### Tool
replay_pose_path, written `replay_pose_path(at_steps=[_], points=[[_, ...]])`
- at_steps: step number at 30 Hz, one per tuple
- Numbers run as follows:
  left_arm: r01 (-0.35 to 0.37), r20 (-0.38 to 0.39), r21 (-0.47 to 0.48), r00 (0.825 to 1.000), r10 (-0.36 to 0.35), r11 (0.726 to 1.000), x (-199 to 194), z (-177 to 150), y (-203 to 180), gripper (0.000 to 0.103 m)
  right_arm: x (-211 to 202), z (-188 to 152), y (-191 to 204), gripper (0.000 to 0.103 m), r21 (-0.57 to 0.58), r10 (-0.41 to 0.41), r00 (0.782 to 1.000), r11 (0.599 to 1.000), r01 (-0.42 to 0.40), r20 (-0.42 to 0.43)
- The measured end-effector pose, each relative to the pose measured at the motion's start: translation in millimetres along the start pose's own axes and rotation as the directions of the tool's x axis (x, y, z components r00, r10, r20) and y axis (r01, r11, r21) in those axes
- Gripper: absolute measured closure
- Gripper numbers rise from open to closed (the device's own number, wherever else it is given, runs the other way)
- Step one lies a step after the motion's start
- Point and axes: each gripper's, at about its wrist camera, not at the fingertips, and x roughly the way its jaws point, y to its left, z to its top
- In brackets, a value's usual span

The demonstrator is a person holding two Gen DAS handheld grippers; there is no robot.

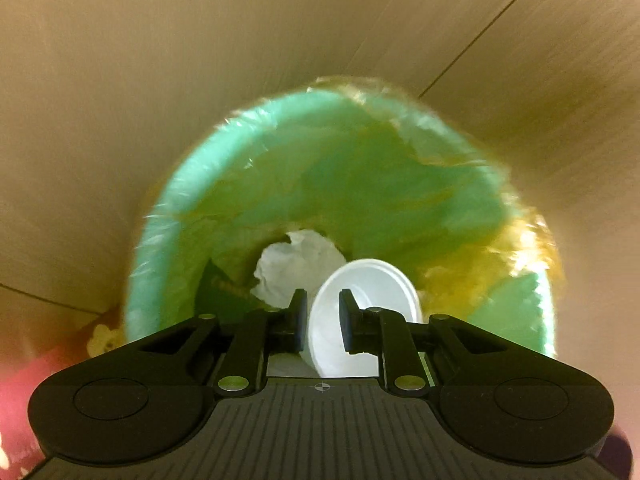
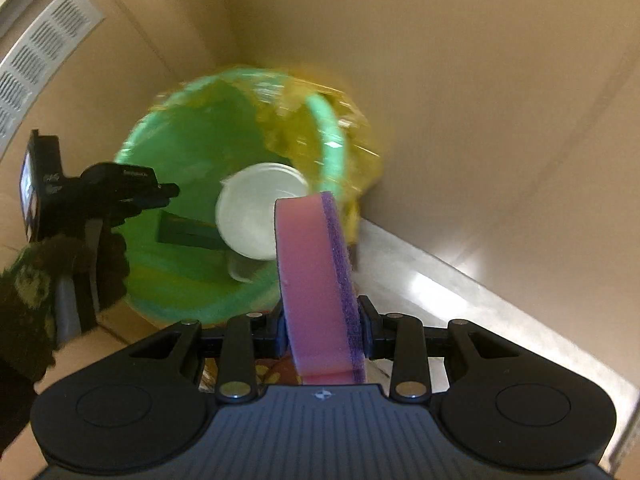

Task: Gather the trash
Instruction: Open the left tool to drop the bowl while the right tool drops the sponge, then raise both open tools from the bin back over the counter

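A round green plastic waste bin, lined with a clear yellowish bag, stands on a pale tiled floor and serves as the landmark for everything else; both views look steeply down into it and its rim is smeared by motion blur.

The left claw hangs over the near side of the bin's mouth; its two black fingers stand a little apart with a white plastic cup in the gap between them, mouth towards the camera; the pads do not appear to press on the cup, so the claw reads as open and the cup as loose above the bin's inside.

Deeper in the bin lie a crumpled white paper wad and a dark green flat packet.

The right claw is above the bin's near right edge and is clamped on a pink sponge with a purple scouring layer; the sponge stands on edge between the fingers and reaches out over the bin's rim.

In the right view the cup shows inside the bin's opening, and the left claw enters from the bin's left side, carried by a hand in a dark furry sleeve.
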Motion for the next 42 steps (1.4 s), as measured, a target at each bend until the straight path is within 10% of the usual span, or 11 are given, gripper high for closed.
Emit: replay_pose_path(at_steps=[11, 20, 32, 38, 42], points=[[0.04, 0.013, -0.031, 0.999, -0.04, 0.999, -49, -18, 29, 0.083, 46, 83, 57, 0.053, -0.036, 0.124, 0.99, 0.992, -0.122, 0.063], [0.086, 0.129, 0.104, 0.987, -0.099, 0.991, -136, 5, 9, 0.083, 22, 62, 70, 0.053, -0.045, 0.083, 0.996, 0.996, -0.081, 0.037], [0.09, 0.383, 0.195, 0.91, -0.16, 0.977, -361, 84, -54, 0.083, -132, 88, 117, 0.053, -0.001, 0.245, 0.96, 0.969, -0.247, 0.136], [0.1, 0.495, 0.24, 0.843, -0.211, 0.965, -434, 126, -54, 0.083, -203, 124, 170, 0.053, -0.047, 0.304, 0.915, 0.952, -0.303, 0.266], [0.062, 0.519, 0.215, 0.838, -0.168, 0.975, -456, 153, -35, 0.083, -237, 155, 224, 0.051, -0.122, 0.357, 0.87, 0.934, -0.336, 0.341]])
